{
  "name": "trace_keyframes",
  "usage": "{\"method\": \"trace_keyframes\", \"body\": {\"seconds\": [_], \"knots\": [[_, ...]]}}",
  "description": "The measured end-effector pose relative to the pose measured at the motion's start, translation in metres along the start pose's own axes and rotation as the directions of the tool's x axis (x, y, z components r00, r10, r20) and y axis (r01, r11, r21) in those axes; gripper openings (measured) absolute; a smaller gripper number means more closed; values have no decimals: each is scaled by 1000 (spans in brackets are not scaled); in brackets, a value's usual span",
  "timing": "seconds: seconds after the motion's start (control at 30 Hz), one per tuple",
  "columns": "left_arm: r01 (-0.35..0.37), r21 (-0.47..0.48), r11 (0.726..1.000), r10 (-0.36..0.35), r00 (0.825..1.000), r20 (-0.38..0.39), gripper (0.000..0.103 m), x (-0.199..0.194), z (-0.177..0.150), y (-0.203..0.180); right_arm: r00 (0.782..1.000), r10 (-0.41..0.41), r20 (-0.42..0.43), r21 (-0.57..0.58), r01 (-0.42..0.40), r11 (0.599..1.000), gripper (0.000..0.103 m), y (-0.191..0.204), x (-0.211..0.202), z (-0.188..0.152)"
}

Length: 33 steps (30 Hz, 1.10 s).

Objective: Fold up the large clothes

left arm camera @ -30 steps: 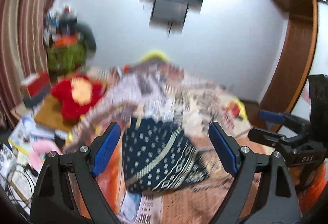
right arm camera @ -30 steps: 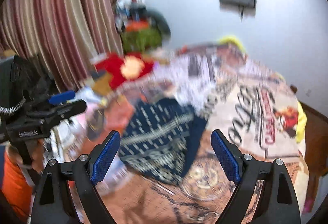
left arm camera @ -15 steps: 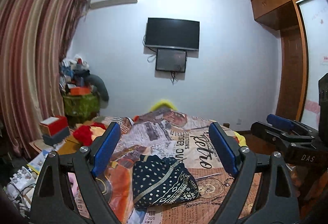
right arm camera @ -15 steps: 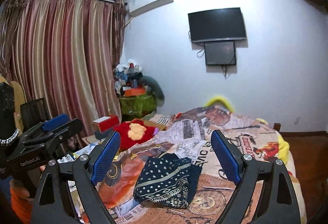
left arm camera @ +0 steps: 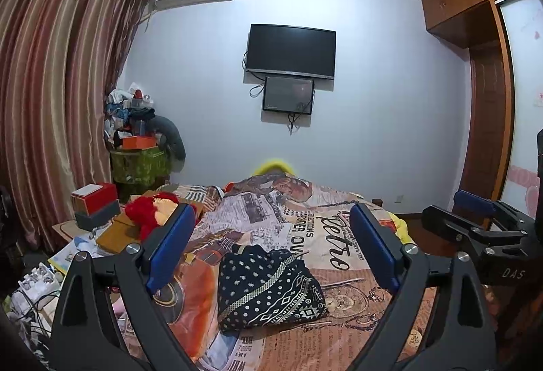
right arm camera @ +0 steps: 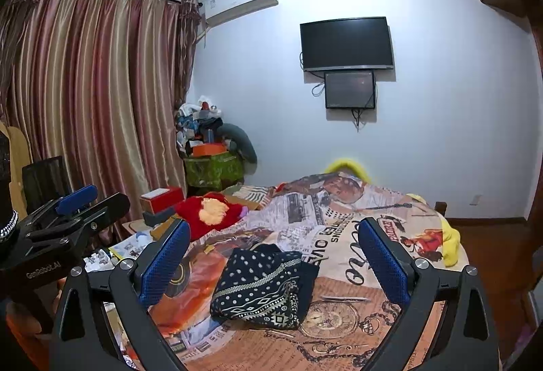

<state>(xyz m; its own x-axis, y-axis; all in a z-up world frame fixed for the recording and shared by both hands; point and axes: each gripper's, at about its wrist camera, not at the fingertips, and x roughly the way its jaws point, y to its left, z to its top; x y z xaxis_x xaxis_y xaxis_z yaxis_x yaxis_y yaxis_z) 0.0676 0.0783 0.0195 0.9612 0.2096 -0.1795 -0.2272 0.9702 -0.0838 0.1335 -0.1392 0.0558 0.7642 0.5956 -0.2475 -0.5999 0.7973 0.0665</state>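
- Left wrist view: the left gripper (left arm camera: 271,252) has lifted back from the dark navy patterned garment (left arm camera: 268,289), jaws spread and empty; the garment lies folded in a compact bundle on the newspaper-print bedspread (left arm camera: 339,235).
- Right wrist view: the right gripper (right arm camera: 271,260) is likewise drawn away, jaws opening with nothing between. The folding looks finished.

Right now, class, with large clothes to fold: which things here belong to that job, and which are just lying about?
Belongs to the job:
- dark patterned garment, folded on the bed
- left gripper
- right gripper, jaws opening, nothing between them

Lying about:
- red plush toy
- red box
- wall television
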Motion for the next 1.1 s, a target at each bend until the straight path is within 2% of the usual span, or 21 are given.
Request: {"method": "trace_keyframes", "body": {"seconds": [1.1], "knots": [[8, -12, 1000, -8, 1000, -18, 94, 8, -6, 9, 1000, 6, -20, 5, -6, 1000, 99, -3, 4, -3]]}}
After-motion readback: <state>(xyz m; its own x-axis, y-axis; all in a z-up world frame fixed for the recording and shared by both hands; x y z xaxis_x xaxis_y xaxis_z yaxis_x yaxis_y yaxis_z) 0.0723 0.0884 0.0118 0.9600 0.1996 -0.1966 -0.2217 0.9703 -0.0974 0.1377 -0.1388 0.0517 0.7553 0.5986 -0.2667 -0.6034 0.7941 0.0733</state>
